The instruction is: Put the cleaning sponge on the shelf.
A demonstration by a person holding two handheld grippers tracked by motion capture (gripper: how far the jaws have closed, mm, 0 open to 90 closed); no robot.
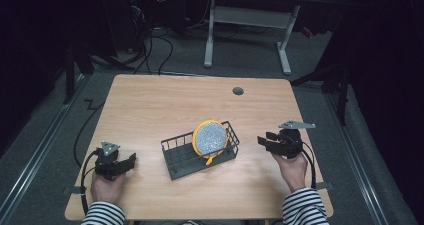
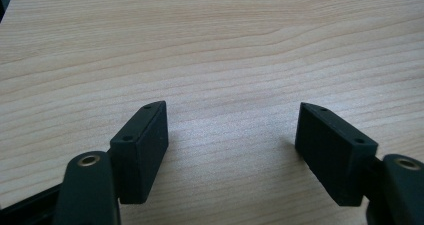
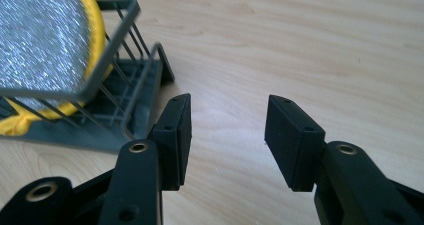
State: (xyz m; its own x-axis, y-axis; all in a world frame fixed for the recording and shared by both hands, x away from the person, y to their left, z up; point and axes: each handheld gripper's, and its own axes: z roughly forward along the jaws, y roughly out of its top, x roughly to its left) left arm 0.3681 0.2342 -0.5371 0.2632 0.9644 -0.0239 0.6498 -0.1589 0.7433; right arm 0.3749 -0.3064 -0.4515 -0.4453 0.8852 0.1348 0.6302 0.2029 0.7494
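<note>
A dark grey wire basket [image 1: 175, 144] stands in the middle of the wooden table. A round disc [image 1: 210, 137] with a yellow rim and a glittery silver face leans upright inside it, at its right end. My right gripper [image 1: 261, 141] hovers just right of the basket, jaws open and pointing left, nothing between them. In the right gripper view the open right gripper [image 3: 227, 120] faces bare wood, with the basket [image 3: 120, 30] and disc [image 3: 40, 40] at the upper left. My left gripper [image 1: 131, 160] rests at the front left, open and holding nothing; the left gripper [image 2: 230, 130] looks onto plain tabletop.
A round grey cable hole [image 1: 238, 91] sits near the table's far edge. The table [image 1: 150, 105] has bare wood on both sides of the basket. Beyond it stand a white-legged desk [image 1: 210, 35] and loose cables on the floor.
</note>
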